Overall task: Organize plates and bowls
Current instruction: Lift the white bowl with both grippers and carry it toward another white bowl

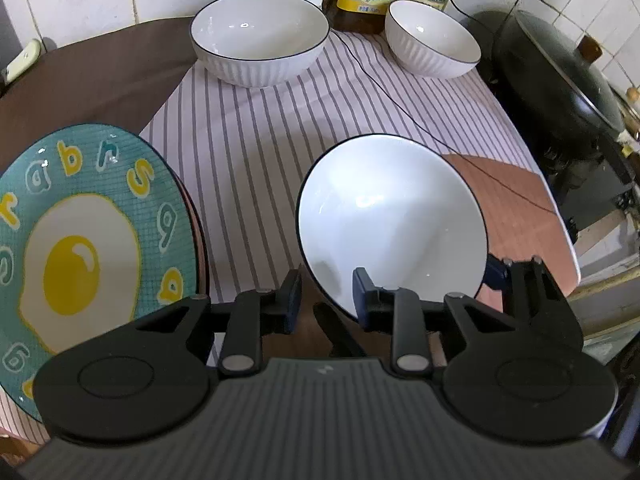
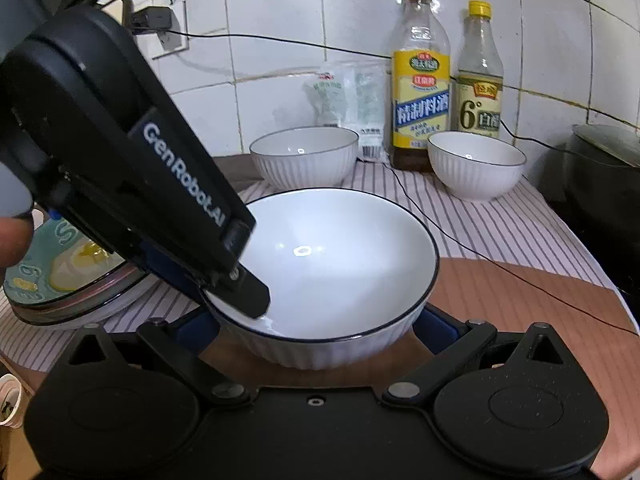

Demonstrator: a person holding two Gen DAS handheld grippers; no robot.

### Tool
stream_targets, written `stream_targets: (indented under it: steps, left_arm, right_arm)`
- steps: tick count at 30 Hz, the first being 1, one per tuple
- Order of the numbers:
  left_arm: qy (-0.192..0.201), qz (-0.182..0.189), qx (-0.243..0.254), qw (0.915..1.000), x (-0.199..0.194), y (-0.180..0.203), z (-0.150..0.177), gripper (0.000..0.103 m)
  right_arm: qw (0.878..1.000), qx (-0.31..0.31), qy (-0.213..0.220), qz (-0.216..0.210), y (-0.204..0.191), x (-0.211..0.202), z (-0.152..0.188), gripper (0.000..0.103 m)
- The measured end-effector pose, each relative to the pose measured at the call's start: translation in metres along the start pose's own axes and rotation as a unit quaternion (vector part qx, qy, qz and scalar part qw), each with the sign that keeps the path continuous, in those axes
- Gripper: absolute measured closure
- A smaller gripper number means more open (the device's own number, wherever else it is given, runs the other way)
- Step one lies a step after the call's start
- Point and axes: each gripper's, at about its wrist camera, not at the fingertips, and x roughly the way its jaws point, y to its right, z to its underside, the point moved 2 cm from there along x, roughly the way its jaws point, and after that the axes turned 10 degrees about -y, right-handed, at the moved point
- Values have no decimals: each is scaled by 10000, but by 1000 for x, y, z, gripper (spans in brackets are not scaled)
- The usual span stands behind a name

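A white ribbed bowl with a dark rim (image 1: 392,220) (image 2: 336,264) is near the front of the table. My left gripper (image 1: 327,296) (image 2: 240,296) is shut on its near-left rim, one finger inside and one outside. My right gripper (image 2: 316,330) is open, its blue pads on either side of the bowl's base; its finger (image 1: 520,280) shows beyond the bowl. A teal fried-egg plate (image 1: 88,248) (image 2: 60,272) tops a stack of plates at the left. Two more white bowls stand at the back, a larger one (image 1: 260,36) (image 2: 304,156) and a smaller one (image 1: 432,40) (image 2: 476,164).
A striped cloth (image 1: 260,140) covers the brown table (image 1: 100,80). Two bottles (image 2: 420,80) (image 2: 480,76) and a bag (image 2: 348,96) stand against the tiled wall. A thin black cable (image 2: 480,260) crosses the cloth. A black lidded pan (image 1: 560,80) sits at the right.
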Motion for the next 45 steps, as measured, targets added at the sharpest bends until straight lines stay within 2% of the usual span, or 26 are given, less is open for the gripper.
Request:
stream_targets:
  steps: [4,11,15,23,28,35,40,42,45]
  left_arm:
    - [19,2,62,10000,-12,-1,2,76]
    - [175,19,143,9997,-44,-6,3,76]
    - [224,42,237,9995,-61,-11,2,75]
    - [350,-91,396,9986,-83,-21,-1,73]
    - [441,-180,376,9982,-91,-31,-9,71]
    - [551,-335,317,9974,-90,-48,-27,70]
    - [758,-321,174,9965,-87,-67,-46,69]
    - [866,-352,44,9956,-84,-75,-58,64]
    - [950,-444,-2,9945,-77,-87,-83,62]
  right_arm:
    - [9996,36,-94,280,-6,-15,2,0]
    - [9988,200,186,405,-6,-58,-5,0]
    - [9983,80,315,488,-10,-79,-18,0]
    - [9971,-15,197,741,-23,-98,-54,0]
    - [9956,-370,329,800,-32,-94,-74,0]
    - [9969,-198,422,630,-35,-72,-103,0]
    - [9990,185,336,233,-29,-51,-127,1]
    - [9984,495,229,130,-24,-38,-136,1]
    - [9944,1054,-71,-96,-12,-13,-150,1]
